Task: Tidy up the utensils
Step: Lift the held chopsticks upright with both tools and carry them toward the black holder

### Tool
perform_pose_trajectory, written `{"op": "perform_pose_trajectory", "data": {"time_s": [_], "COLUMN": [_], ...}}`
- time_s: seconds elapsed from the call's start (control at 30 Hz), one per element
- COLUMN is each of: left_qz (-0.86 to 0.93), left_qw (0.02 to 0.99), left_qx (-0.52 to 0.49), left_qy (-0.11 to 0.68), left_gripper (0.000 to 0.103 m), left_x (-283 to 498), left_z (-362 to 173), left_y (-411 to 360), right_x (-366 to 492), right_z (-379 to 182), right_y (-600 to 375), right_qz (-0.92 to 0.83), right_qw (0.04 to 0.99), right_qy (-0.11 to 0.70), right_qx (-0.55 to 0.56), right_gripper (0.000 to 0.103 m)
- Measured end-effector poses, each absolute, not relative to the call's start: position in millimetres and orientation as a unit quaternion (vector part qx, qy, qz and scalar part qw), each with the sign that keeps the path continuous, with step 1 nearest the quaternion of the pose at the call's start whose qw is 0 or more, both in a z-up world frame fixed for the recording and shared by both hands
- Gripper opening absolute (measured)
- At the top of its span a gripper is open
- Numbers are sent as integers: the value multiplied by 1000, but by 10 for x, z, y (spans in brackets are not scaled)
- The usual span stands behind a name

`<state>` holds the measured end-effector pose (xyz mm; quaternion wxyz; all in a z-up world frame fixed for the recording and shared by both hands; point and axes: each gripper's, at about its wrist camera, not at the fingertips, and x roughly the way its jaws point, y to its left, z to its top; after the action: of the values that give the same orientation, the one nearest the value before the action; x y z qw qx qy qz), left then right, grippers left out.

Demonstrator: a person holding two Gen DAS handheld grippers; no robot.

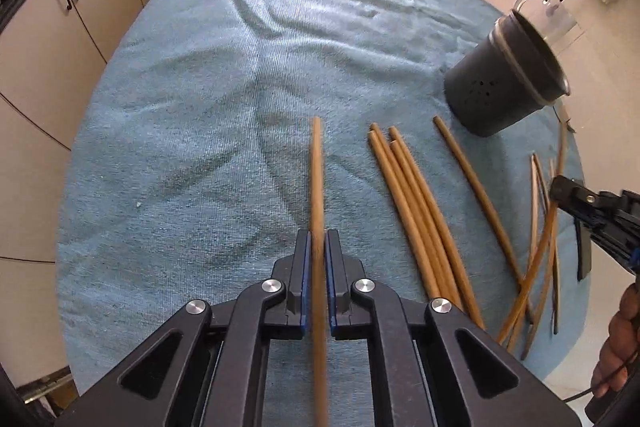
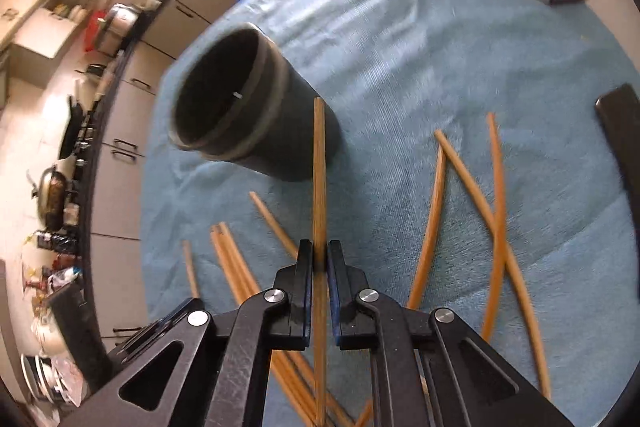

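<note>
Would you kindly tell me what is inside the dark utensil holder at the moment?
Looking into the dark utensil holder from the right wrist view, the visible interior holds no chopsticks. Its bottom is too shadowed to check. Each gripper grips one chopstick outside it.

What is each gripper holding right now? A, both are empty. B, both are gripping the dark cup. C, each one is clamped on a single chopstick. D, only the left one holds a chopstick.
C: the left gripper is shut on one chopstick, the right gripper on another chopstick, and the dark cup stands untouched on the blue cloth.
</note>
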<state>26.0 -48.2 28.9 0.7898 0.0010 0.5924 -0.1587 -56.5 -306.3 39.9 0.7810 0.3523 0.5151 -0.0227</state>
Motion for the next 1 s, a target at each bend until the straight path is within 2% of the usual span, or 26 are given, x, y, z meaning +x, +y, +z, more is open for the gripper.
{"op": "perform_pose_trajectory", "data": {"time_s": [0.4, 1.0], "left_qz": [-152, -127], "left_qw": [836, 870], "left_qx": [-33, -43], "left_qy": [527, 474], "left_gripper": [6, 6], "left_x": [-13, -372], "left_z": [758, 1276], "left_y": [-369, -385], "right_x": [-970, -1198], "right_z": [1009, 1284], "right_y": [-3017, -3081], "right_qz": [41, 88], "right_qw": [844, 869], "right_qy": [447, 404], "right_qx": [296, 271], "right_gripper": [8, 8]}}
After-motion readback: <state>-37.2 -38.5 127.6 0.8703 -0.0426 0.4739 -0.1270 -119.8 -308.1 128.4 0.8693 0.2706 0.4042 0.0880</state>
